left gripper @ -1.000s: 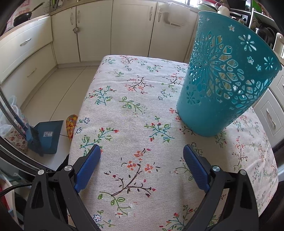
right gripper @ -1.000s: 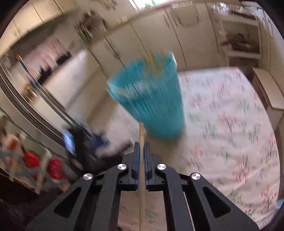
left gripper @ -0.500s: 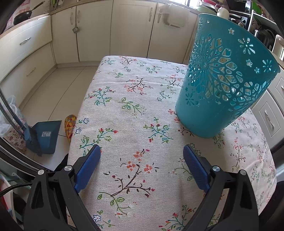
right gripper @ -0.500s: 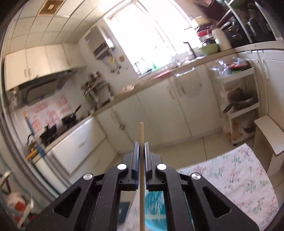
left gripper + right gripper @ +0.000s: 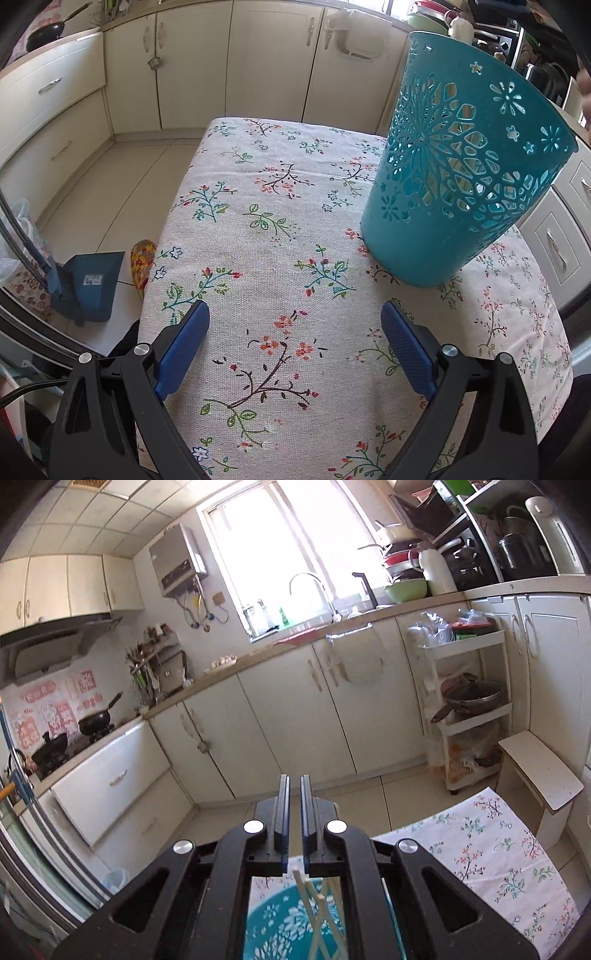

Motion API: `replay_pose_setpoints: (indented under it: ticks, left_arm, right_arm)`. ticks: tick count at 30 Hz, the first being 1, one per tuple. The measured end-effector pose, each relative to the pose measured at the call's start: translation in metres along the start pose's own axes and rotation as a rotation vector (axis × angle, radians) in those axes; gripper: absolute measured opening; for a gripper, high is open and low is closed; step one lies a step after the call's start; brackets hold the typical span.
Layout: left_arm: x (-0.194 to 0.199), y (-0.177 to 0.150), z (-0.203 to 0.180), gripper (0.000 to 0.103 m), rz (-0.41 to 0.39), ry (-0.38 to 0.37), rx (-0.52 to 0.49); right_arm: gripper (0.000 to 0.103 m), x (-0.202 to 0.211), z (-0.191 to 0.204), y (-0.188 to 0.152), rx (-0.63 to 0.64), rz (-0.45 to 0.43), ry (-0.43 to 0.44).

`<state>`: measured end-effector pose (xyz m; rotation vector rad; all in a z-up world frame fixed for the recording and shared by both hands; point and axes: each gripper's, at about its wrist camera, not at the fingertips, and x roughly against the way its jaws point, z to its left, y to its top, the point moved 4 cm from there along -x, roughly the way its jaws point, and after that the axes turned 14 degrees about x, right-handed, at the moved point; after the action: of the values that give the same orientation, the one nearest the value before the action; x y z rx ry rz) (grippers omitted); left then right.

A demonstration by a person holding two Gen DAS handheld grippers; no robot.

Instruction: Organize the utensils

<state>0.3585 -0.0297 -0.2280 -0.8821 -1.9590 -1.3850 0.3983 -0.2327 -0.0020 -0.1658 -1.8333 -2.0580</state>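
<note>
floral tablecloth [image 5: 280,229], blue dustpan [image 5: 94,282], cream cabinets [image 5: 269,62], faucet [image 5: 314,590], stool [image 5: 539,771]

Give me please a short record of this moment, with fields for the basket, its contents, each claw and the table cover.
basket: teal basket, perforated, upright on the table
contents: pale sticks standing inside, seen from above
left claw: open wide, empty, low over the cloth
right claw: above the basket, narrow gap between fingers, nothing held
table cover: floral tablecloth
</note>
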Motion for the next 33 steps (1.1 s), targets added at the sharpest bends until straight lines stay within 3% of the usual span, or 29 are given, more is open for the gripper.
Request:
replay_pose_setpoints:
  ticks: [5,7,9,12,18,21,26,33]
  left_arm:
    - [0.000,0.000,0.000,0.090,0.001,0.007,0.001]
    - [-0.001,0.001,0.000,0.090,0.001,0.010,0.001]
    - [-0.002,0.000,-0.001,0.090,0.002,0.017,-0.002]
    - [-0.003,0.000,-0.002,0.090,0.004,0.026,-0.009]
    - [-0.005,-0.003,-0.005,0.090,0.018,0.049,-0.029]
    - [-0.005,-0.005,-0.006,0.090,0.027,0.059,-0.042]
    - [-0.002,-0.011,-0.009,0.091,0.039,0.063,-0.077]
    - [0.007,-0.018,-0.008,0.091,0.049,0.055,-0.102]
  right_arm:
    - [0.007,0.020,0.006,-0.011,0.053,0.020,0.010]
    - [0.012,0.041,0.001,-0.017,0.070,-0.003,-0.019]
    - [0.036,0.069,-0.014,-0.026,0.068,-0.053,-0.107]
    - [0.053,0.093,-0.043,-0.046,0.111,-0.091,-0.295]
    - [0.059,0.064,-0.115,-0.106,0.047,0.112,-0.430]
    - [0.061,0.042,-0.134,-0.134,0.023,0.208,-0.433]
    - [0.067,0.035,-0.133,-0.167,0.006,0.318,-0.376]
    - [0.071,0.045,-0.139,-0.177,-0.093,0.348,-0.335]
